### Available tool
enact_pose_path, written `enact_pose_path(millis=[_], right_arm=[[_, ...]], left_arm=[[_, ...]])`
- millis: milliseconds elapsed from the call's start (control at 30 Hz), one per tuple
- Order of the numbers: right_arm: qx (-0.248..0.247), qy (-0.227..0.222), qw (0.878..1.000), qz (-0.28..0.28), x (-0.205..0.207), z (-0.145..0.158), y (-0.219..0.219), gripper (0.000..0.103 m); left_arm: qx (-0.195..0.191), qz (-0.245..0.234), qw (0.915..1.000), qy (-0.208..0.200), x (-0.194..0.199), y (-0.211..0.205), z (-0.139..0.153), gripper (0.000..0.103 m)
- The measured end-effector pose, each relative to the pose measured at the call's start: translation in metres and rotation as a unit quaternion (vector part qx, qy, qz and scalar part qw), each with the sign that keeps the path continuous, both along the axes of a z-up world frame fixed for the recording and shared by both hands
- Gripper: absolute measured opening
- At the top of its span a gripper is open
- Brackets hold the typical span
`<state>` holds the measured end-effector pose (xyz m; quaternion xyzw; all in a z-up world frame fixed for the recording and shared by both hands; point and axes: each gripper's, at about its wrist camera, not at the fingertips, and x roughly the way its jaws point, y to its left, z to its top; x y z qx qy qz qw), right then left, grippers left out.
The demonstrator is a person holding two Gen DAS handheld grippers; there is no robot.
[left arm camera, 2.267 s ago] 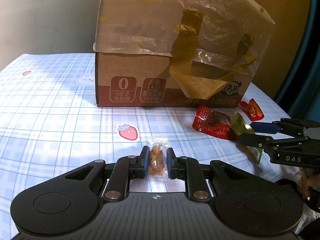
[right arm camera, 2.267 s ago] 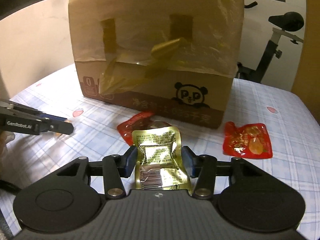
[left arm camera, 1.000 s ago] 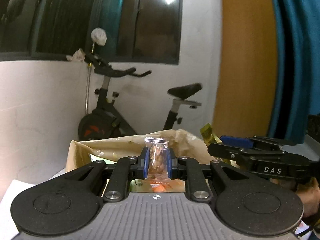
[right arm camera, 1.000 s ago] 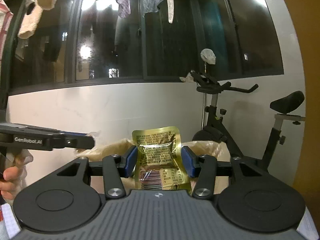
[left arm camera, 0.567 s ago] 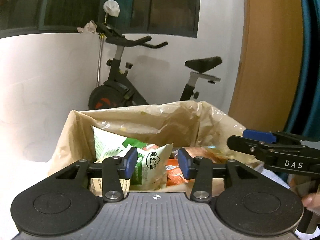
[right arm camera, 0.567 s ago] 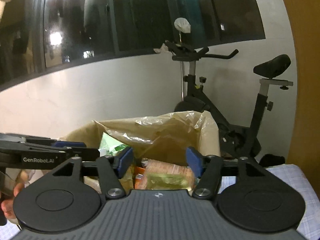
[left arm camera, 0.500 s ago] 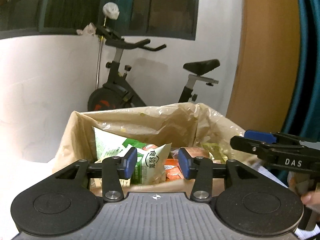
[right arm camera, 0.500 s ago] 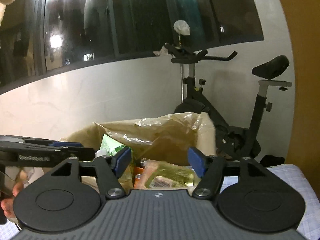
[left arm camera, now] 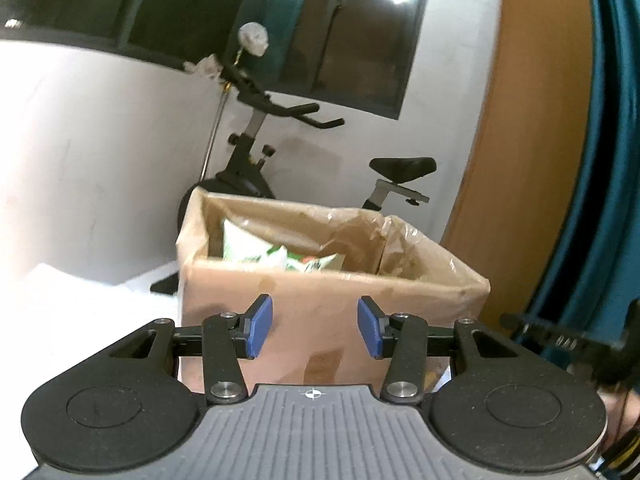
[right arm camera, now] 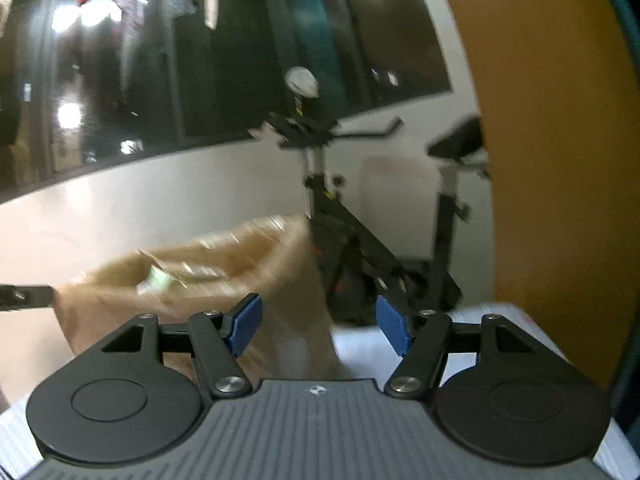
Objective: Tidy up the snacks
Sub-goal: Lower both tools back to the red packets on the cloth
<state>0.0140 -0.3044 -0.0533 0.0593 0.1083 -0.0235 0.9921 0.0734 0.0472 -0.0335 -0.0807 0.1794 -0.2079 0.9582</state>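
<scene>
A brown cardboard box lined with plastic stands ahead on the table, open at the top. Green and white snack bags show inside it. My left gripper is open and empty, in front of the box's near wall and below its rim. My right gripper is open and empty, to the right of the box, which is blurred in that view. The right gripper shows blurred at the right edge of the left wrist view. The tip of the left gripper shows at the left edge of the right wrist view.
An exercise bike stands behind the box against a white wall, also in the right wrist view. An orange door panel and a teal curtain are to the right. The checked tablecloth shows beside the box.
Both grippers held snacks over the box, opened and dropped them in. Since then both have pulled back and down from the box mouth, still open.
</scene>
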Motion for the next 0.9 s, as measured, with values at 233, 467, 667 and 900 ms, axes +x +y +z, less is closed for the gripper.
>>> enact_pose_path(millis=[233, 467, 667, 900], right_arm=[[0.002, 0.119, 0.993, -0.01, 0.013, -0.063, -0.015, 0.073], [-0.045, 0.19, 0.981, -0.004, 0.04, -0.099, -0.007, 0.087], [-0.078, 0.219, 0.973, 0.004, 0.057, -0.119, -0.002, 0.088], [-0.085, 0.234, 0.968, 0.015, 0.06, -0.128, 0.004, 0.075]], left_arm=[[0.012, 0.006, 0.9994, 0.033, -0.004, -0.004, -0.026, 0.049], [0.024, 0.003, 0.9973, 0.07, -0.001, -0.01, -0.051, 0.05], [0.027, 0.001, 0.995, 0.096, 0.002, -0.013, -0.069, 0.051], [0.041, -0.023, 0.9913, 0.123, 0.004, -0.03, -0.09, 0.054]])
